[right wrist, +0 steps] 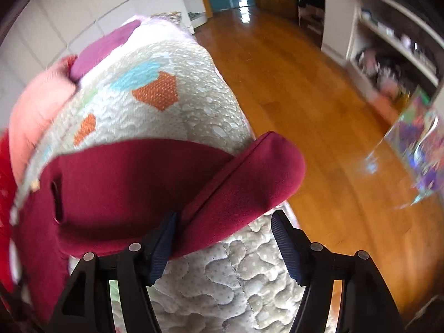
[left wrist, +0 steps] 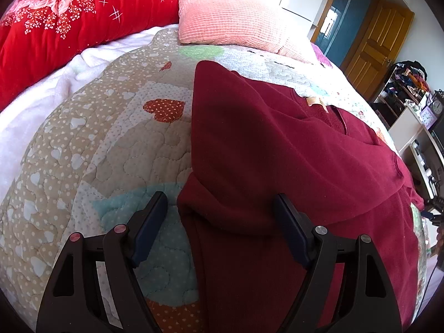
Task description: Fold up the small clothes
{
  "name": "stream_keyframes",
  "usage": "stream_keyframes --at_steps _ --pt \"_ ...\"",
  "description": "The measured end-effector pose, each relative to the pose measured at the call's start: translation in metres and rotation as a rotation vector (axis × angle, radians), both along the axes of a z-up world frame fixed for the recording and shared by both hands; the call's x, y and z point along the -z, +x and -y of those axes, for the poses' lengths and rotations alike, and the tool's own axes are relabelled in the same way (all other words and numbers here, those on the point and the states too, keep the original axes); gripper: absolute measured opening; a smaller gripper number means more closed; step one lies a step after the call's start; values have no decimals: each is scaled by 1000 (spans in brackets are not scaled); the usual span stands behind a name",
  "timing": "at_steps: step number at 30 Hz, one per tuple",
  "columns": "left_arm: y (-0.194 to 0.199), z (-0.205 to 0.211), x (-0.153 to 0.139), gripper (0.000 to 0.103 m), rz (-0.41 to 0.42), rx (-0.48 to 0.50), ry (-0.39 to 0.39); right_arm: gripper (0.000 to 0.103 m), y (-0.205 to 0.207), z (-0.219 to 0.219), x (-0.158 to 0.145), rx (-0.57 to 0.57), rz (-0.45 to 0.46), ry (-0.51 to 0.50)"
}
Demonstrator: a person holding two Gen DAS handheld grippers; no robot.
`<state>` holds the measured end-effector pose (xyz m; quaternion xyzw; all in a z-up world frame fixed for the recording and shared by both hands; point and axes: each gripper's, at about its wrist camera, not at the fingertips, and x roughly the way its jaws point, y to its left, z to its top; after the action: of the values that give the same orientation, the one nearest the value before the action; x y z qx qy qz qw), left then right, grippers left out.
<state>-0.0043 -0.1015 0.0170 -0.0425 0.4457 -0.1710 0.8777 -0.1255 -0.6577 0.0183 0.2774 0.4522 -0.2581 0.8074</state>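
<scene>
A dark red sweatshirt (left wrist: 277,149) lies on a patchwork quilt (left wrist: 111,138), its left side folded over toward the middle, with a small tan label at the collar. My left gripper (left wrist: 220,208) is open and straddles the folded left edge near the hem, fingers apart on either side of the fabric. In the right wrist view the sweatshirt (right wrist: 133,177) lies on the quilt (right wrist: 222,277) with a sleeve end (right wrist: 249,177) flopped over at the bed's edge. My right gripper (right wrist: 224,230) is open, with the sleeve fabric between its fingers.
A pink pillow (left wrist: 230,14) and a red flowered blanket (left wrist: 69,19) lie at the head of the bed. A white fleece (left wrist: 41,105) lies at the left. A wooden floor (right wrist: 319,105), white shelves (right wrist: 388,33) and a wooden door (left wrist: 374,47) lie beyond the bed.
</scene>
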Motion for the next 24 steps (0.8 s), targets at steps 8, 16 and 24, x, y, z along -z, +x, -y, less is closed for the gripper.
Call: stream_keyframes --at_steps 8,16,24 --pt "0 1 0 80 2 -2 4 56 6 18 19 96 110 191" --pt "-3 -30 -24 80 75 -84 -171 23 15 -37 -58 -113 339 -6" --pt "-5 -32 -37 80 122 -41 -235 22 93 -220 -119 -710 503 -134"
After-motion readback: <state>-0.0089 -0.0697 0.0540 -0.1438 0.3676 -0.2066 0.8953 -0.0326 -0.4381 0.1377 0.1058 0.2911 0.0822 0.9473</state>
